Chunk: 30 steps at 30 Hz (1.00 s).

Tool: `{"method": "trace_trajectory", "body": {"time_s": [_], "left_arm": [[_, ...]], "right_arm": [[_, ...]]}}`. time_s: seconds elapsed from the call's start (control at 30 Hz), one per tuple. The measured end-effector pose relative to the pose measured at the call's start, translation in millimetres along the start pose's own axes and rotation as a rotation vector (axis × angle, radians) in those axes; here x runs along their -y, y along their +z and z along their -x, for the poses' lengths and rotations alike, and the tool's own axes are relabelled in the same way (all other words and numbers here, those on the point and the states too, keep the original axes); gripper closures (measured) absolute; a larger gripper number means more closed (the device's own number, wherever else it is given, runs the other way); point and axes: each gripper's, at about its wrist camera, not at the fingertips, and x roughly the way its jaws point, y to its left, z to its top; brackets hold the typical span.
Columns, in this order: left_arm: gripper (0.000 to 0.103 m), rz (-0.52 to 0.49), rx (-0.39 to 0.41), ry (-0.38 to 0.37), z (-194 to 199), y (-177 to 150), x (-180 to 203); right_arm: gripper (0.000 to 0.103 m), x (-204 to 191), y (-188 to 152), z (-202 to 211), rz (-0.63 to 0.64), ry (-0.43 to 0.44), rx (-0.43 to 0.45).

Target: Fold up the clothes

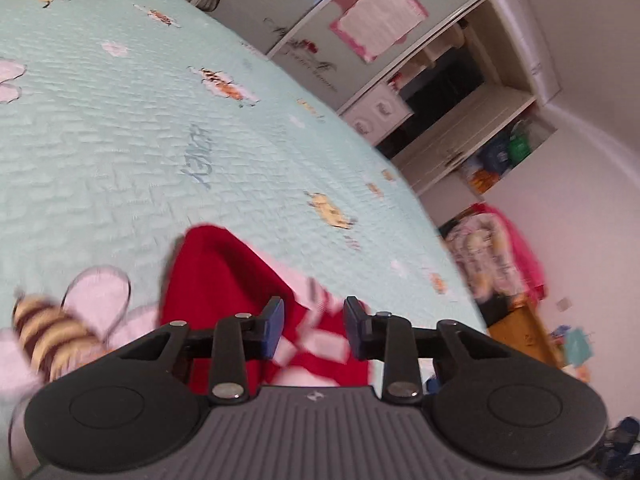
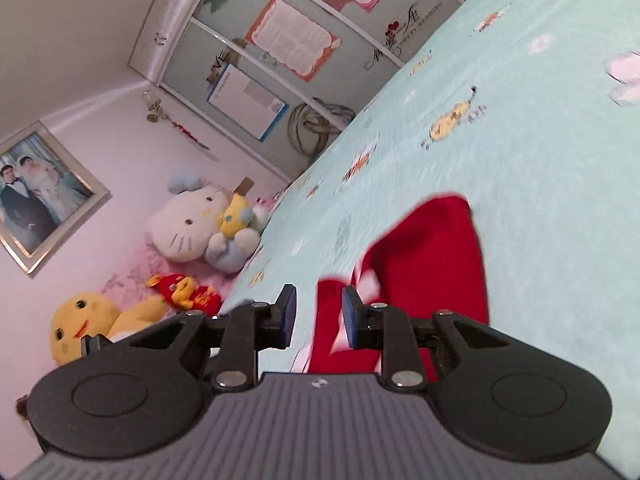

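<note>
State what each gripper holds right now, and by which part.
Nothing is visibly gripped. The left gripper and the right gripper both have a gap between their pads, with the red garment lying on the bedspread beyond them, not pinched.

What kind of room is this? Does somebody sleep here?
Most likely a bedroom. A bed with a bee-print bedspread fills the view, plush toys sit at one end by the wall, and a wardrobe with sliding doors stands beyond it.

Red garment [image 1: 224, 280] w/ white stripes lies bunched on pale green bee-print bedspread [image 1: 120, 140].
</note>
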Motion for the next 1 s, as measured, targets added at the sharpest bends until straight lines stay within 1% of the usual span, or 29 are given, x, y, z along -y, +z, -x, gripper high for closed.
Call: {"method": "trace_trajectory", "body": {"time_s": [0.1, 0.13, 0.17, 0.2, 0.23, 0.27, 0.3, 0.4, 0.47, 0.6, 0.63, 0.67, 0.8, 0.83, 0.9, 0.93, 0.97, 1.0], "left_arm": [[0.070, -0.052, -0.047, 0.013, -38.2, 0.4, -4.5], [0.070, -0.056, -0.076, 0.020, -52.5, -3.3, -9.9], [0.074, -0.074, -0.094, 0.025, -64.3, -9.0, -15.7], [0.076, -0.096, -0.108, 0.030, -75.4, -15.2, -21.4], [0.078, -0.117, -0.094, 0.023, -78.3, -19.2, -23.7], [0.078, -0.122, -0.089, 0.021, -77.7, -20.1, -23.3], [0.078, -0.124, -0.088, 0.022, -76.8, -20.3, -22.4], [0.077, -0.182, -0.076, 0.038, -77.2, -23.4, -17.4], [0.077, -0.202, -0.063, 0.059, -78.9, -23.6, -14.7], [0.076, -0.278, -0.058, 0.105, -84.4, -24.1, -4.9], [0.070, -0.299, -0.059, 0.117, -85.9, -24.2, -2.1], [0.066, -0.307, -0.065, 0.114, -85.9, -22.9, -0.5], [0.067, -0.277, -0.052, 0.090, -57.5, -22.2, 9.0], [0.066, -0.272, -0.056, 0.064, -52.0, -24.9, 11.3], [0.066, -0.288, -0.113, 0.078, -59.9, -37.5, 11.8], [0.063, -0.324, -0.127, 0.093, -68.7, -47.0, 9.2], [0.063, -0.363, -0.104, 0.097, -71.4, -53.9, 9.0], [0.063, -0.380, -0.096, 0.112, -71.3, -55.1, 12.8]], "right_arm": [[0.077, 12.0, 16.4, -35.5, -0.004, 0.008, 0.010], [0.077, 17.1, 19.0, -49.2, -0.010, 0.003, 0.004], [0.077, 24.5, 19.9, -64.6, -0.015, -0.007, -0.018], [0.077, 34.0, 18.4, -84.2, -0.014, -0.041, -0.072], [0.084, 44.6, 14.6, -104.3, -0.005, -0.097, -0.136], [0.103, 54.5, 8.0, -117.6, 0.001, -0.138, -0.165], [0.103, 60.9, 3.5, -126.5, 0.008, -0.167, -0.184], [0.103, 58.0, 2.5, -125.3, 0.034, -0.175, -0.176], [0.103, 56.1, 1.8, -124.5, 0.052, -0.180, -0.172], [0.103, 58.5, 3.6, -123.5, 0.044, -0.168, -0.175], [0.103, 59.5, 5.1, -124.8, 0.034, -0.159, -0.175], [0.103, 60.5, 6.7, -126.1, 0.025, -0.151, -0.175], [0.103, 71.0, 10.4, -126.6, -0.045, -0.089, -0.175], [0.103, 73.5, 10.8, -125.9, -0.063, -0.073, -0.176], [0.103, 77.4, 11.9, -124.9, -0.090, -0.049, -0.177], [0.103, 78.3, 12.6, -125.3, -0.098, -0.043, -0.177], [0.103, 78.8, 13.1, -125.4, -0.103, -0.040, -0.177], [0.103, 78.0, 13.2, -125.4, -0.100, -0.044, -0.179]]}}
